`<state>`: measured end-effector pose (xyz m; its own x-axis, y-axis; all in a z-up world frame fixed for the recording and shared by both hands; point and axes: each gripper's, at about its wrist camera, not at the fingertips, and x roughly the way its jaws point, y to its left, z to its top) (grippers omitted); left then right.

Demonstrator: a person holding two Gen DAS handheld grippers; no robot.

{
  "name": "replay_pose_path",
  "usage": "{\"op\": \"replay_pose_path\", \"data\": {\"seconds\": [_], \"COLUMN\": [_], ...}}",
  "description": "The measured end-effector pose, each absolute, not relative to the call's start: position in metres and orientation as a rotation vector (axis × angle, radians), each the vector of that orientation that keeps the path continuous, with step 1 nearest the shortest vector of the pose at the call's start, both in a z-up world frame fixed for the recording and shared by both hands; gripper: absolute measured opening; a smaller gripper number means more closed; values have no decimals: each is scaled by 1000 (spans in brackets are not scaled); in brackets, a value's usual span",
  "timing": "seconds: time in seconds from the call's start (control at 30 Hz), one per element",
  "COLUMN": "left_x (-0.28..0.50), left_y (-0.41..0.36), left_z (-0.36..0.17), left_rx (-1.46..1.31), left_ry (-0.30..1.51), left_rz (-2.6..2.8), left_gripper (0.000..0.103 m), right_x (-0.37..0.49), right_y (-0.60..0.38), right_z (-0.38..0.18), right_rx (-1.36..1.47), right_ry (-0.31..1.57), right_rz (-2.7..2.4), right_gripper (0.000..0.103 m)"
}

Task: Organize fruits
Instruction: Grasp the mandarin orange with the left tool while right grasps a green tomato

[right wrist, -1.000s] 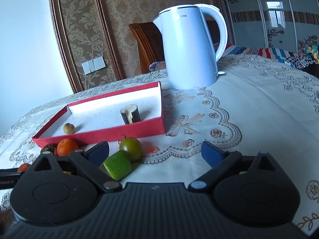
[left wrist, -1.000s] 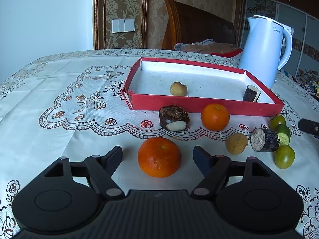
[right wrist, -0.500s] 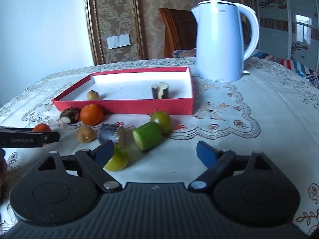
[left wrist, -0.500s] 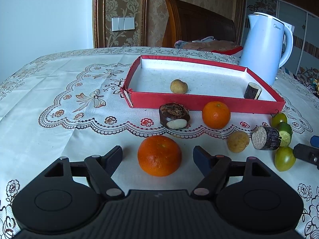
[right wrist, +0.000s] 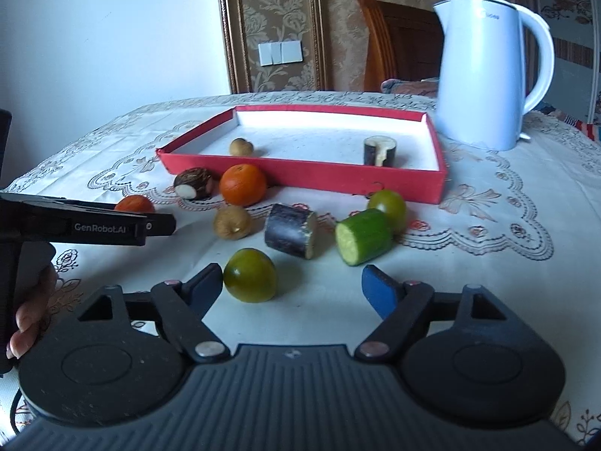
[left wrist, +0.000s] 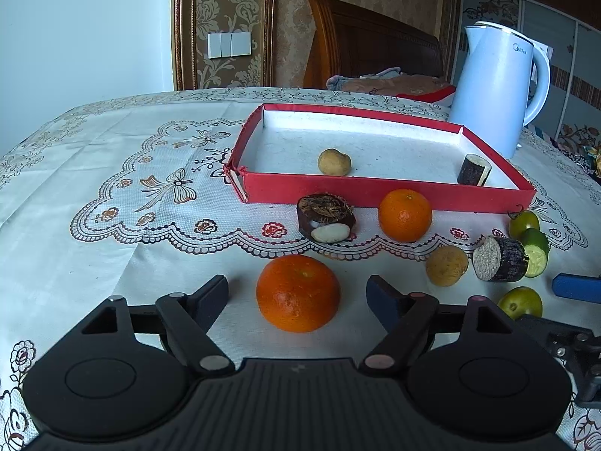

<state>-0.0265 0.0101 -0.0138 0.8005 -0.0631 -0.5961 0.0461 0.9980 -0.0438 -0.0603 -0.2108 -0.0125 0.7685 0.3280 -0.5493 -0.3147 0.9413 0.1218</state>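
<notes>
My left gripper [left wrist: 296,293] hovers low over the table with a large orange [left wrist: 298,293] between its fingers. The jaws are opening and neither pad touches the fruit. My right gripper [right wrist: 293,285] is closing around a round green fruit [right wrist: 249,276], which sits close by the left finger with a wide gap to the blue right finger [right wrist: 377,293]. Beyond it lie a cucumber piece [right wrist: 363,236], a dark cut cylinder [right wrist: 291,235], a brown round fruit [right wrist: 233,222] and a second green fruit [right wrist: 388,205]. The red tray [left wrist: 375,197] holds a small brown fruit [left wrist: 334,161] and a dark cut piece [left wrist: 474,170].
A smaller orange [left wrist: 405,215] and a hairy brown cut piece [left wrist: 326,217] lie against the tray's front wall. A white kettle [right wrist: 488,75] stands behind the tray's right corner. A hand [right wrist: 30,312] holds the left gripper's handle. A wooden chair stands behind the table.
The right gripper swung left over the loose fruits and its fingers narrowed, so the green fruit now lies between them. Its blue finger came into the left wrist view. The left gripper kept still.
</notes>
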Motion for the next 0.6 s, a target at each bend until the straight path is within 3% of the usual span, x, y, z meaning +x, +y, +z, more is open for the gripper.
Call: {"op": "replay_pose_path", "data": {"seconds": [0.23, 0.5, 0.6], "left_x": [-26, -26, -26], "left_y": [10, 10, 10], "left_z": [-14, -14, -14], "left_rx": [-27, -26, -27], "left_ry": [640, 641, 640], "left_rz": [-58, -58, -58], "left_gripper": [81, 81, 81], "right_x": [-56, -52, -50], "right_y": [-196, -180, -177], "right_z": [-13, -13, -13], "right_rx": [-8, -46, -50], "right_ry": [619, 622, 630], "right_rz": [371, 384, 389], "right_gripper": [71, 68, 61]}}
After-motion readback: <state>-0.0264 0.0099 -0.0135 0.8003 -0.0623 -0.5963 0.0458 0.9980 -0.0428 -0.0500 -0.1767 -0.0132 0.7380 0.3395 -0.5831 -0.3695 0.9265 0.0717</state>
